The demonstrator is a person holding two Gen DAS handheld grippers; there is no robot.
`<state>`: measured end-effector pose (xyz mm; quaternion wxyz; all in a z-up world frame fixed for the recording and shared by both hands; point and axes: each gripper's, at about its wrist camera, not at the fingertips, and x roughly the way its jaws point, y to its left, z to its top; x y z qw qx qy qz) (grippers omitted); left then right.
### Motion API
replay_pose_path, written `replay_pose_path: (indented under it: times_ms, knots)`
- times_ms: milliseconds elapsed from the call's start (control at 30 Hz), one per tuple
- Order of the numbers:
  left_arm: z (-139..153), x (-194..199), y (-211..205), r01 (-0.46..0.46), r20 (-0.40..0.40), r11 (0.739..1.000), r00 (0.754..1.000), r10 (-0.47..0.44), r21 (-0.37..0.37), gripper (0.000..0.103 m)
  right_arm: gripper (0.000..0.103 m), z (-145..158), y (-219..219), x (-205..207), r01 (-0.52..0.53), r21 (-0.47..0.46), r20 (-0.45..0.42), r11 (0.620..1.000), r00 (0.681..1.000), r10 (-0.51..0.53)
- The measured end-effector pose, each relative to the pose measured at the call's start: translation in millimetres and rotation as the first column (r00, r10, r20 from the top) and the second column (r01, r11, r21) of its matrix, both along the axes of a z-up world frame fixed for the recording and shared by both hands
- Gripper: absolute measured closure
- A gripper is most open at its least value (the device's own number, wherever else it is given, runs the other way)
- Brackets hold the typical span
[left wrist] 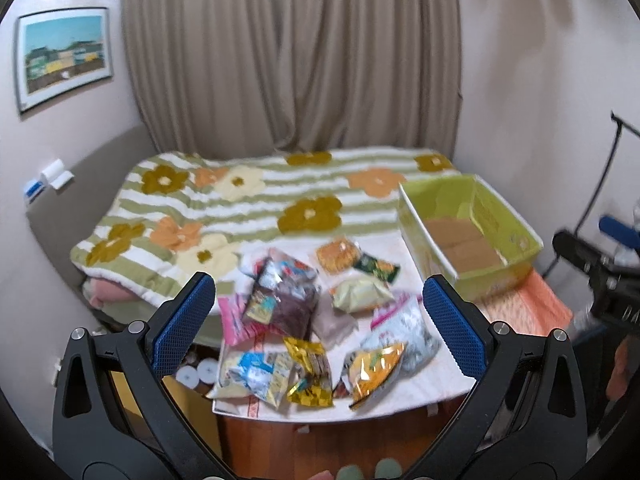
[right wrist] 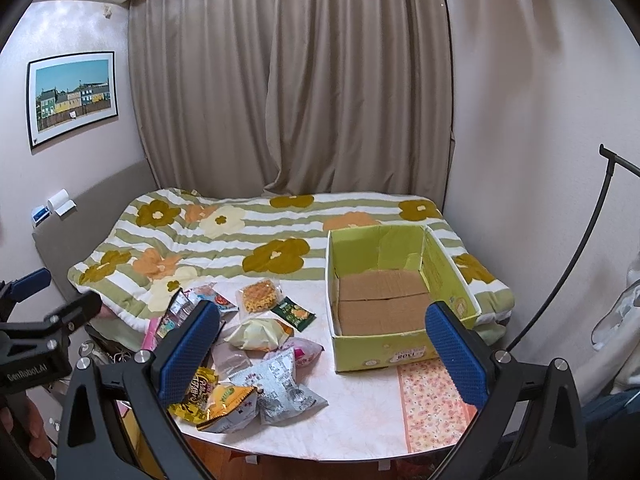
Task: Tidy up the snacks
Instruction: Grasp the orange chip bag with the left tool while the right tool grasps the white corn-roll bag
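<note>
Several snack bags [left wrist: 304, 320] lie heaped on a small table with a pale cloth [left wrist: 432, 384]; in the right wrist view the same snack bags [right wrist: 256, 356] sit left of a green cardboard box [right wrist: 400, 344]. The green box [left wrist: 500, 280] stands empty at the table's right, brown bottom showing. My left gripper [left wrist: 318, 322] hovers open above the pile, holding nothing. My right gripper [right wrist: 322, 346] is open too, raised over the table between the pile and the box. A waffle pack [right wrist: 260, 298] and a dark green packet [right wrist: 294, 314] lie at the pile's far side.
A bed with a flowered, striped quilt [right wrist: 248, 236] lies just behind the table. Beige curtains [right wrist: 288, 80] hang beyond it. A framed picture [right wrist: 72, 96] is on the left wall. A black stand [right wrist: 560, 280] leans at right. The other gripper's body [right wrist: 40, 332] shows at far left.
</note>
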<state>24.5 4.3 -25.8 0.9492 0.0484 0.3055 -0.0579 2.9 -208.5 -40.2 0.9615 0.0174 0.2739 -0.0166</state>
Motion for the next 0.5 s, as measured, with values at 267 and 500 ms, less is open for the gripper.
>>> replay_pose_path:
  times_ms: [267,500]
  knots:
    - [-87,18,-21,0.174,-0.228,0.984,0.960,-0.161,0.039,0.000,0.000,-63,-17,20,-0.109,-0.034,-0.158,0.993,0.982,0.103]
    - [-162,38,-47,0.210,-0.369,0.975,0.914,-0.168,0.075,0.000,0.000,-139,-31,56,-0.319,0.000,-0.273,0.948,0.912,0.307]
